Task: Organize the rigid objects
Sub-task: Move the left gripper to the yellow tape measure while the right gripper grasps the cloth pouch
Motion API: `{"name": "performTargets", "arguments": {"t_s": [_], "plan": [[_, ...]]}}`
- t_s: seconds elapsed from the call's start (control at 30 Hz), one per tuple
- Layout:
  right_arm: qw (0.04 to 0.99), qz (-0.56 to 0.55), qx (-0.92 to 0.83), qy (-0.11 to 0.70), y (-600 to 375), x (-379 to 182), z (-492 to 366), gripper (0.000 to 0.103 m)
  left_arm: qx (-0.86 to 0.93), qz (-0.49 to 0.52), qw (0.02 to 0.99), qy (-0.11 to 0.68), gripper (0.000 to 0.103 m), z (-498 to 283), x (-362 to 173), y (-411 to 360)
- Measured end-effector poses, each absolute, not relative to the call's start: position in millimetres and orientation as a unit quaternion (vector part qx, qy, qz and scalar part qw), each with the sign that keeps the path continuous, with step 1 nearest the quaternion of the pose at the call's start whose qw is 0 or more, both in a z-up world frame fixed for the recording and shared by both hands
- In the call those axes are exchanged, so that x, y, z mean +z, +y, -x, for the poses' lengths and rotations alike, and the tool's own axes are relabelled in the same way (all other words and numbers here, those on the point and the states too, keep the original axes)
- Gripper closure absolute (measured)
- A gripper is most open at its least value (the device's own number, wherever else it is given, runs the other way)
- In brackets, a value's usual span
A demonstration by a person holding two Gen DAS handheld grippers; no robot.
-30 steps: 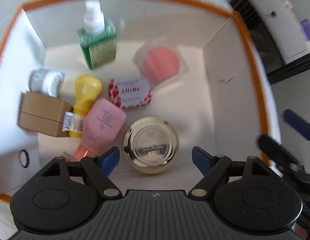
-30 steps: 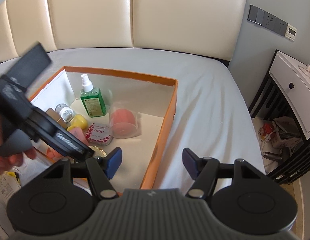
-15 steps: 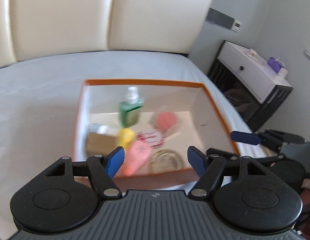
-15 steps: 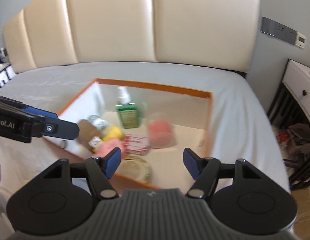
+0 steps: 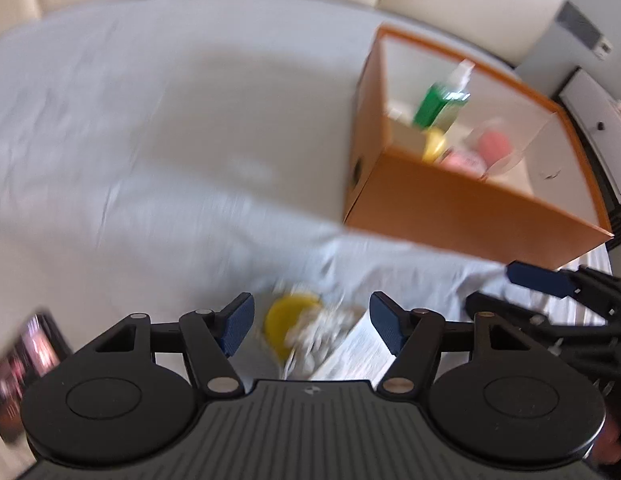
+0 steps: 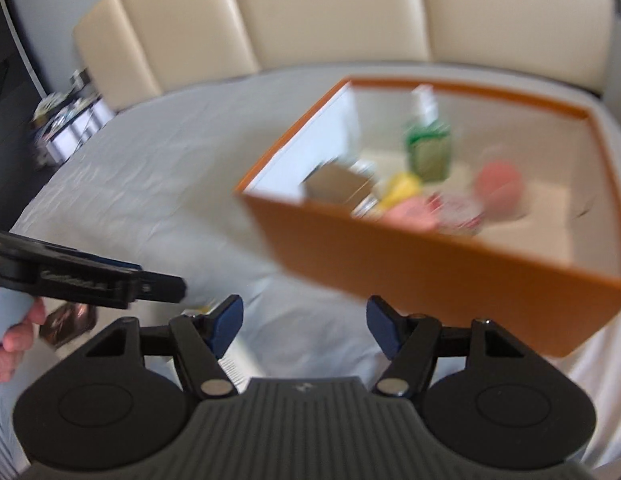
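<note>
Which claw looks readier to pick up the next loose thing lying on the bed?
Probably the left claw: it is open with a blurred yellow item on the sheet between its fingers. The right claw, also open, has only bare sheet between them.

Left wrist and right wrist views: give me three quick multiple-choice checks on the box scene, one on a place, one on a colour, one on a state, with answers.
1. Where is the green spray bottle?
A. Inside the orange box
B. On the bedsheet beside the box
C. Between the left gripper's fingers

2. What colour is the outside of the box?
A. White
B. Orange
C. Blue

3. How do the fingers of the left gripper stand?
A. Shut on a bottle
B. Open, holding nothing
C. Shut on the box wall

Answers:
1. A, the bottle stands upright within the box walls in both views.
2. B, the near outer wall is orange, while the inside is white.
3. B, the blue fingers are spread apart, and the blurred yellow object on the sheet lies beyond them, ungripped.
</note>
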State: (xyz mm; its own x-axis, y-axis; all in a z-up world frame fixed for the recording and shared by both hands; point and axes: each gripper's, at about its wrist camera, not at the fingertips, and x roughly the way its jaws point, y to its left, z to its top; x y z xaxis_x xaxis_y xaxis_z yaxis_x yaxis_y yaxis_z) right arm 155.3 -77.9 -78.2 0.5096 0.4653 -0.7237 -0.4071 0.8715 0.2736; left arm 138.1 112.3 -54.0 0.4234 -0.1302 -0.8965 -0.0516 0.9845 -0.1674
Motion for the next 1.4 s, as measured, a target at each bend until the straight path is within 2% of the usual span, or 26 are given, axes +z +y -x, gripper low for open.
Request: {"name": "performTargets", "arguments": {"t_s": [0.13,0.3,0.4,0.47,0.73,0.87,0.97,1.13,1.27,1.33,1.4], "plan": [[0.843,-0.019,0.283,0.457,-48,-101,-147,0.036,-0.003,0.138,0.814,0.564,0.027,-130,-73,126],[0.818,0.027,0.317,0.479,-20,-124,-151,0.037,-0.008,0.11,0.792,0.601,0.04,-119,-90,128],[0.805,0.055,0.33,0.49,-8,-141,-160,0.043,-0.017,0.113,0.784,0.61,0.046,-119,-94,131],[0.797,0.061,0.34,0.495,-4,-148,-166,0.043,-0.015,0.101,0.782,0.615,0.051,-121,-96,130],[0.754,0.07,0.411,0.507,8,-159,-184,0.036,-0.03,0.073,0.775,0.627,0.053,-127,-99,133],[0.733,0.038,0.432,0.523,11,-169,-192,0.037,-0.025,0.082,0.774,0.628,0.054,-126,-100,138],[0.736,0.04,0.432,0.52,13,-168,-188,0.041,-0.022,0.085,0.774,0.627,0.054,-126,-101,138],[0.741,0.036,0.423,0.52,5,-156,-182,0.061,-0.015,0.086,0.778,0.622,0.053,-125,-100,138],[0.747,0.038,0.417,0.516,-4,-147,-171,0.07,-0.024,0.074,0.788,0.611,0.053,-124,-95,133],[0.752,0.031,0.412,0.513,-11,-140,-166,0.074,-0.033,0.07,0.793,0.604,0.05,-122,-92,131],[0.762,0.031,0.399,0.51,-21,-132,-162,0.077,-0.032,0.064,0.803,0.591,0.041,-123,-89,129]]}}
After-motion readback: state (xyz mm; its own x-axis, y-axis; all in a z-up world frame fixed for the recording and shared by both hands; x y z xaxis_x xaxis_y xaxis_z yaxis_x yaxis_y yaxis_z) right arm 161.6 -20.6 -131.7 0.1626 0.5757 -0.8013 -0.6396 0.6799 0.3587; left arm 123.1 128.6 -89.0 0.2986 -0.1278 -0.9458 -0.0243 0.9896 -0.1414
